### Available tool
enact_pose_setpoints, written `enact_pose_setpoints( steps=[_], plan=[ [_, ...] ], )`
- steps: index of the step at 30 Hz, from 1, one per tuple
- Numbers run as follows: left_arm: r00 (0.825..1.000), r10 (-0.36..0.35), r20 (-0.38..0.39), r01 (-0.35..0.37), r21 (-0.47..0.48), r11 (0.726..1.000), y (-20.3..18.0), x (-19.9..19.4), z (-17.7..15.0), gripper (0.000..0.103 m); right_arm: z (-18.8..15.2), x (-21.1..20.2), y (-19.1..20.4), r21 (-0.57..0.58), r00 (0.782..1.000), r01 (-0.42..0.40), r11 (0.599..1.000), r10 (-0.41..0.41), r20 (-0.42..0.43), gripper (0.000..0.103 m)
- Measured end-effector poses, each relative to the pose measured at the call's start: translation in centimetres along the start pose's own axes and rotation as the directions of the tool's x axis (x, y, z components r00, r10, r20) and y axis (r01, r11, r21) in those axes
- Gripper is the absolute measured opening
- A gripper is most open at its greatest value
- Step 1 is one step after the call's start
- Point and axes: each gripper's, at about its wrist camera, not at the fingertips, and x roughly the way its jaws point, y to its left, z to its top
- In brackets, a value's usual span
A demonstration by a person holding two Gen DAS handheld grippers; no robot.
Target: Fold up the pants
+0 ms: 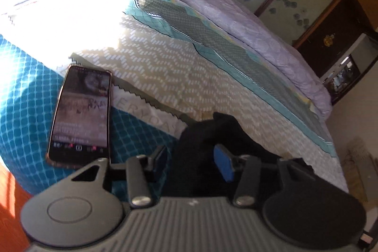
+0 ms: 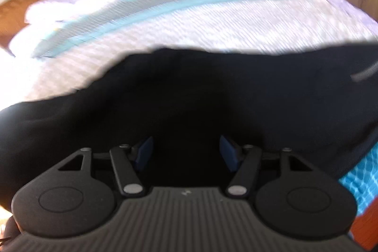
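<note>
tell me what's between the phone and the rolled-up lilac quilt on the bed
In the left wrist view, only patterned bedsheet lies between the phone and the lilac quilt: a beige zigzag area, then a teal and grey-green band. Nothing rests on it.
</note>
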Motion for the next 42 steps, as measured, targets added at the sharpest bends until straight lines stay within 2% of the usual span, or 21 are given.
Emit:
enact_pose_setpoints(
  steps=[2,4,7,9,11,12,13,15,17,18,19,20,21,24,26,28,30,31,34,37,42],
  plan=[
    [0.996,-0.077,-0.041,0.074,-0.073,0.995,0.9,-1.1,-1.3,0.064,0.1,-1.4,3.1,-0.178,0.995,-0.082,0.981,0.092,0.049,0.065],
    [0.984,-0.15,-0.092,0.133,-0.169,0.977,1.6,-1.1,-2.8,0.088,0.0,-1.8,6.0,-0.301,0.972,-0.225,0.927,0.233,-0.01,0.065],
    [0.969,-0.21,-0.131,0.171,-0.257,0.951,1.9,0.4,-4.8,0.096,-0.9,-1.7,9.9,-0.403,0.934,-0.351,0.846,0.344,-0.092,0.065],
    [0.963,-0.22,-0.158,0.169,-0.287,0.943,1.6,2.5,-5.3,0.096,-1.5,-1.1,11.5,-0.407,0.921,-0.387,0.828,0.367,-0.128,0.065],
    [0.952,-0.24,-0.192,0.176,-0.299,0.938,0.9,5.0,-5.4,0.091,-1.9,-0.1,12.5,-0.374,0.904,-0.427,0.823,0.387,-0.18,0.063],
    [0.947,-0.256,-0.196,0.196,-0.281,0.939,0.3,5.9,-5.3,0.068,-2.2,0.3,12.8,-0.367,0.903,-0.429,0.826,0.381,-0.198,0.063],
    [0.946,-0.255,-0.202,0.205,-0.238,0.949,-0.6,6.9,-5.1,0.041,-2.6,0.9,13.2,-0.363,0.909,-0.413,0.835,0.356,-0.217,0.062],
    [0.969,-0.163,-0.188,0.14,-0.128,0.982,-2.5,7.6,-4.6,0.017,-3.0,2.1,13.2,-0.336,0.916,-0.381,0.861,0.303,-0.262,0.062],
    [0.992,-0.087,-0.092,0.092,0.052,0.994,-5.6,6.1,-4.2,0.015,-3.2,2.5,12.1,-0.27,0.913,-0.37,0.889,0.295,-0.282,0.062],
    [0.999,-0.044,-0.021,0.047,0.179,0.983,-7.5,4.9,-4.4,0.015,-3.1,2.4,11.7,-0.245,0.911,-0.375,0.894,0.305,-0.278,0.062],
    [0.999,-0.012,0.045,-0.002,0.301,0.954,-9.4,3.7,-4.9,0.015,-3.0,2.2,11.4,-0.236,0.915,-0.365,0.9,0.301,-0.269,0.062],
    [0.997,0.003,0.082,-0.034,0.378,0.925,-10.8,2.9,-5.5,0.015,-2.9,2.1,11.3,-0.236,0.92,-0.355,0.905,0.292,-0.263,0.062],
    [0.996,0.017,0.089,-0.052,0.402,0.914,-11.3,2.7,-5.8,0.015,-3.0,1.9,11.3,-0.228,0.921,-0.35,0.909,0.289,-0.261,0.062],
    [0.992,0.125,0.033,-0.128,0.339,0.932,-9.6,4.5,-6.3,0.015,-3.3,2.2,11.5,-0.22,0.92,-0.346,0.912,0.284,-0.269,0.062],
    [0.983,0.17,-0.075,-0.148,0.238,0.96,-6.5,6.8,-6.6,0.022,-3.4,2.1,11.7,-0.236,0.921,-0.348,0.908,0.283,-0.269,0.063],
    [0.991,0.091,-0.096,-0.079,0.124,0.989,-4.4,6.9,-6.2,0.025,-3.4,2.1,11.8,-0.243,0.92,-0.35,0.904,0.284,-0.271,0.064],
    [0.991,0.077,-0.113,-0.066,0.1,0.993,-4.4,6.4,-5.4,0.033,-3.3,2.0,11.4,-0.238,0.918,-0.356,0.904,0.289,-0.272,0.064],
    [0.993,0.076,-0.093,-0.067,0.095,0.993,-4.3,5.6,-4.9,0.038,-3.3,1.9,11.2,-0.232,0.917,-0.357,0.905,0.293,-0.272,0.064],
    [0.999,0.039,0.007,-0.04,0.077,0.996,-4.2,2.8,-3.6,0.037,-3.2,2.0,11.0,-0.219,0.915,-0.363,0.906,0.301,-0.27,0.063],
    [0.994,0.023,0.106,-0.032,0.09,0.995,-5.3,1.2,-2.2,0.037,-3.2,2.2,10.3,-0.208,0.911,-0.372,0.905,0.312,-0.271,0.064],
    [0.99,-0.012,0.139,-0.018,0.213,0.977,-8.9,3.5,-0.5,0.037,-3.2,2.3,9.8,-0.218,0.91,-0.374,0.901,0.312,-0.271,0.064]
  ],
)
